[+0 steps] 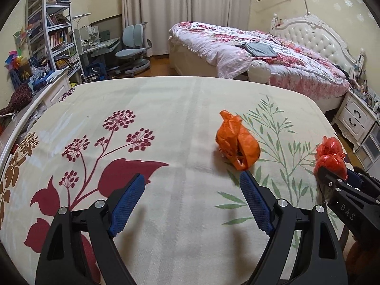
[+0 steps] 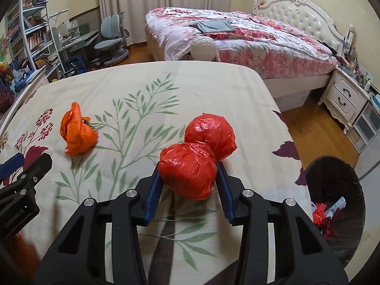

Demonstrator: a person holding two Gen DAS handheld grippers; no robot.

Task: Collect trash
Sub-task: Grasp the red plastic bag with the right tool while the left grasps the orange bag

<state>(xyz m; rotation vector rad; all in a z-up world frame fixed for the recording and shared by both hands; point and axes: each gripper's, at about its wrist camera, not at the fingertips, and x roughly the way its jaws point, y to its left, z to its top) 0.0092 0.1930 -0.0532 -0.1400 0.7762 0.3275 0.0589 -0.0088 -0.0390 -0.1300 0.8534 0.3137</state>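
Observation:
A crumpled orange plastic bag (image 1: 237, 141) lies on the flowered tablecloth (image 1: 166, 109), just beyond my left gripper (image 1: 192, 178), which is open and empty. The bag also shows in the right wrist view (image 2: 77, 134). My right gripper (image 2: 188, 166) is shut on a red plastic bag bundle (image 2: 197, 156) and holds it above the table's right side. In the left wrist view the right gripper (image 1: 332, 173) and the red bundle (image 1: 331, 156) appear at the far right. A black trash bin (image 2: 337, 204) with some trash inside stands on the floor right of the table.
A bed (image 1: 261, 54) with a pink floral quilt stands beyond the table. A nightstand (image 2: 342, 97) is at the right. A desk, chair (image 1: 133, 47) and bookshelf (image 1: 52, 30) stand at the back left. A white rail (image 1: 21, 121) borders the table's left side.

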